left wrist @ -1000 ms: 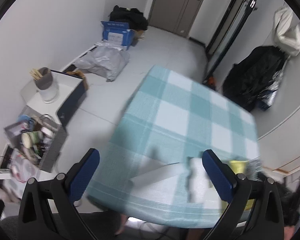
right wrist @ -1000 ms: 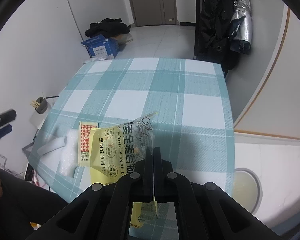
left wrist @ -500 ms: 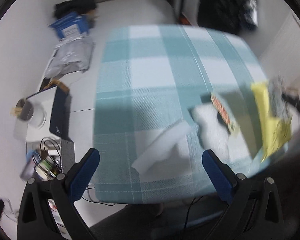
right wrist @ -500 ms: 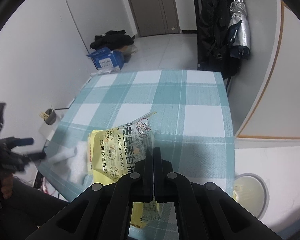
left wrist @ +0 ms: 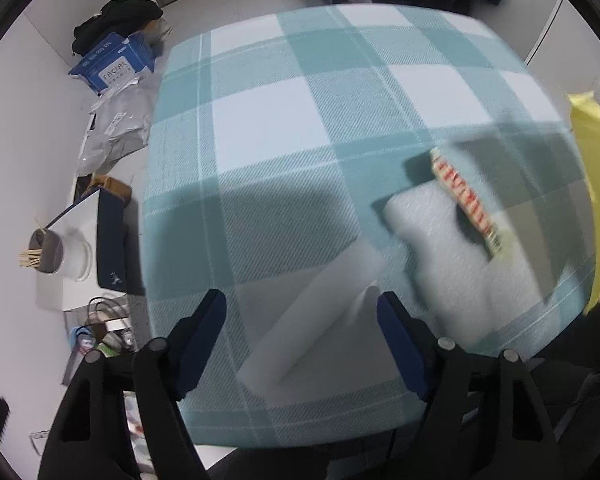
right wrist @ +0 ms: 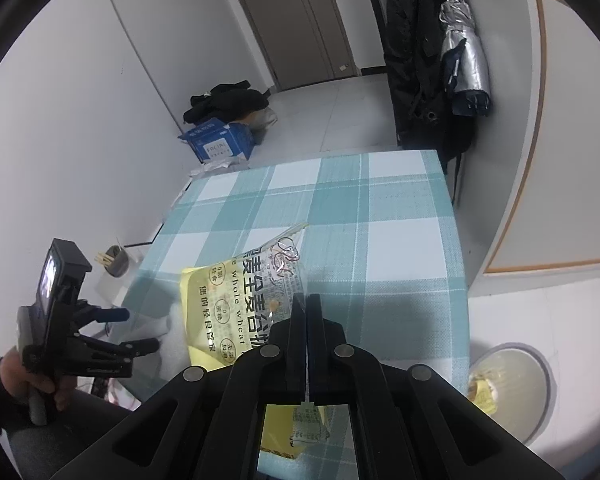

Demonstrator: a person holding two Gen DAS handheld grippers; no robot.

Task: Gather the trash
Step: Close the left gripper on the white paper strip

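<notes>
Now, line by line:

Right gripper [right wrist: 306,300]: jaws pressed together, pinching the yellow and clear bread bag [right wrist: 236,308], which hangs from the fingertips above the table.

Left gripper [left wrist: 300,312]: pointing steeply down over the near edge of the table [left wrist: 284,128]; its blue pads [left wrist: 400,344] are spread but closing, with a white foam roll [left wrist: 312,312] lying between them, not yet touched.

Foam roll: lies slantwise on the checked cloth, near the table's front edge.

Foam sheet [left wrist: 452,264]: a white crumpled piece just beside the roll, flat on the cloth.

Sauce packet [left wrist: 466,200]: red and white, resting on the foam sheet's upper edge.

Bin [right wrist: 512,384]: round, on the floor beside the table's right side, with yellow scraps inside.

Person's hand [right wrist: 24,376]: grips the left gripper's handle at the table's left corner.

Floor clutter: a blue box [right wrist: 220,146] and dark clothes by the wall.
</notes>
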